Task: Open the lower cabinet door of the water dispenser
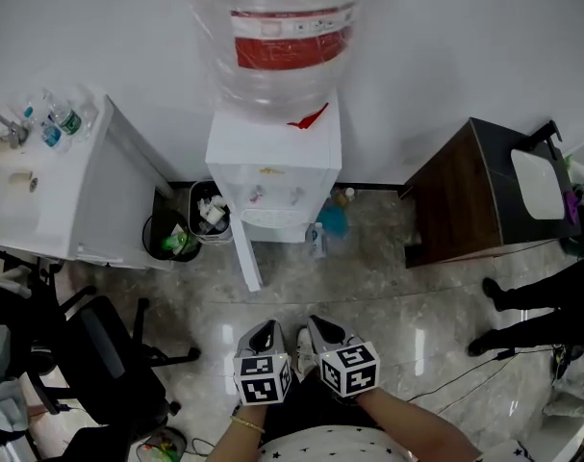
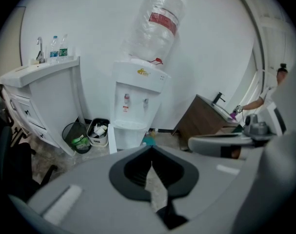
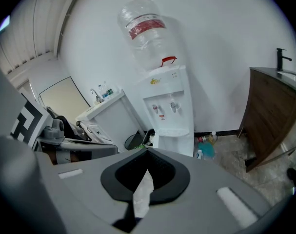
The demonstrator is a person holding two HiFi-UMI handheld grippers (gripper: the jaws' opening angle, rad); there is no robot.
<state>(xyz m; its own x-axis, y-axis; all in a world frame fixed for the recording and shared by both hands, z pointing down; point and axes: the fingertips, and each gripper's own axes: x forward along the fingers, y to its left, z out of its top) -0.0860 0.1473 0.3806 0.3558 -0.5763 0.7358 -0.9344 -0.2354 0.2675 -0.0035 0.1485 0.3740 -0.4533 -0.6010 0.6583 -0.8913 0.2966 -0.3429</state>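
The white water dispenser (image 1: 272, 176) stands against the far wall with a large clear bottle (image 1: 277, 37) on top. Its lower cabinet door (image 1: 247, 263) stands swung out toward me on the left side; in the left gripper view the door (image 2: 111, 139) shows as a narrow white panel. Both grippers hang side by side well short of the dispenser, low in the head view. My left gripper (image 1: 265, 340) is shut and empty, its tips (image 2: 151, 152) together. My right gripper (image 1: 322, 333) is shut too, with nothing between its tips (image 3: 147, 155).
Two waste bins (image 1: 169, 237) (image 1: 210, 215) stand left of the dispenser beside a white sink counter (image 1: 41, 200). A small bottle (image 1: 317, 241) stands at its right foot. A brown basin cabinet (image 1: 465, 200) and a person's legs (image 1: 532, 306) are at right. An office chair (image 1: 99, 354) sits at lower left.
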